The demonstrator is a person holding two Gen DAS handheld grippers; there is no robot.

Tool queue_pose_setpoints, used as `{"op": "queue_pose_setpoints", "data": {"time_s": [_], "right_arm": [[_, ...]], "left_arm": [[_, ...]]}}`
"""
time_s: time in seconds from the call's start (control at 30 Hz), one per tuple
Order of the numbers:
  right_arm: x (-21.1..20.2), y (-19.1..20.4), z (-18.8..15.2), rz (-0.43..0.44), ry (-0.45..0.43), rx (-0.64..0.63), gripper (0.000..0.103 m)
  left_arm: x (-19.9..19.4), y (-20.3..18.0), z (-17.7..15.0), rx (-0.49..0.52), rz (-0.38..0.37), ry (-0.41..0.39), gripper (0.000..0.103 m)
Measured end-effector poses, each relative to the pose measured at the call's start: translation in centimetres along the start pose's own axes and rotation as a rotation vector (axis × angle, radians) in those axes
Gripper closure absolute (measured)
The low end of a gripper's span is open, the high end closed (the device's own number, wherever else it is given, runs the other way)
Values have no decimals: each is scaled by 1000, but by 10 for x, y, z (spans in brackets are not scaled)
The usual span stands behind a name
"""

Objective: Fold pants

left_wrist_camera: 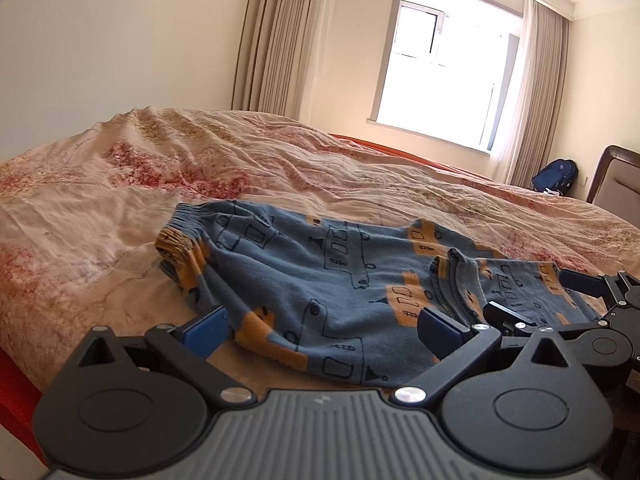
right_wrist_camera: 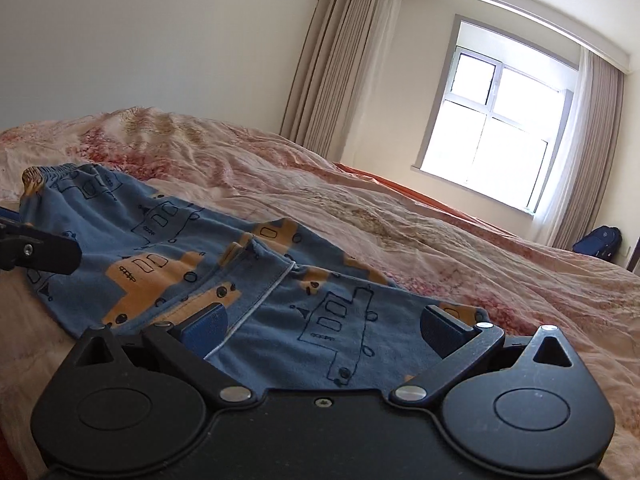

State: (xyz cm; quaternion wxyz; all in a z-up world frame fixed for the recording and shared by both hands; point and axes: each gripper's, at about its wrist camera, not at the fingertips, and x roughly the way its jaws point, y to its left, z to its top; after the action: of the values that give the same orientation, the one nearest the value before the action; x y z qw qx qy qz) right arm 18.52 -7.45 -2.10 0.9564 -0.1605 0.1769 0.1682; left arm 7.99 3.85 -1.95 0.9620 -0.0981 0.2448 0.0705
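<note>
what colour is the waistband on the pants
Blue and mustard-orange waistband on the pants, clearest in the left wrist view.

pants [left_wrist_camera: 320,280] are dusty blue w/ mustard-orange blocks & thin dark line drawings of boxy vehicles; waistband [left_wrist_camera: 180,236] is ribbed, part blue, part mustard. bedspread [left_wrist_camera: 120,184] is pale peach w/ red speckled patches & some olive-tan bits; orange-red sheet [right_wrist_camera: 420,196] edge shows past it. both grippers are black w/ blue pads [left_wrist_camera: 208,328]. curtains [left_wrist_camera: 276,40] beige, walls cream, window frame [left_wrist_camera: 384,60] grey, backpack [left_wrist_camera: 554,176] navy.
</note>
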Motion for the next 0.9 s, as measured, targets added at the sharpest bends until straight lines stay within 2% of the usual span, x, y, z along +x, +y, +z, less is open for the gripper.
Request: {"op": "queue_pose_setpoints", "data": {"time_s": [0.13,0.2,0.33,0.47,0.7,0.9], "right_arm": [[10,2,-1,5,-6,17,0],[13,2,-11,6,-20,41,0],[14,-7,-27,31,-56,131,0],[17,-11,-31,55,-56,165,0],[17,-13,-35,68,-72,187,0],[17,-15,-36,78,-77,200,0]], "left_arm": [[9,31,1,-58,58,-27,0],[22,49,5,-116,88,-1,0],[38,71,15,-178,37,-22,1],[50,75,21,-230,-13,-15,0],[54,65,20,-205,16,-11,1],[54,64,22,-228,23,-11,1]]}}
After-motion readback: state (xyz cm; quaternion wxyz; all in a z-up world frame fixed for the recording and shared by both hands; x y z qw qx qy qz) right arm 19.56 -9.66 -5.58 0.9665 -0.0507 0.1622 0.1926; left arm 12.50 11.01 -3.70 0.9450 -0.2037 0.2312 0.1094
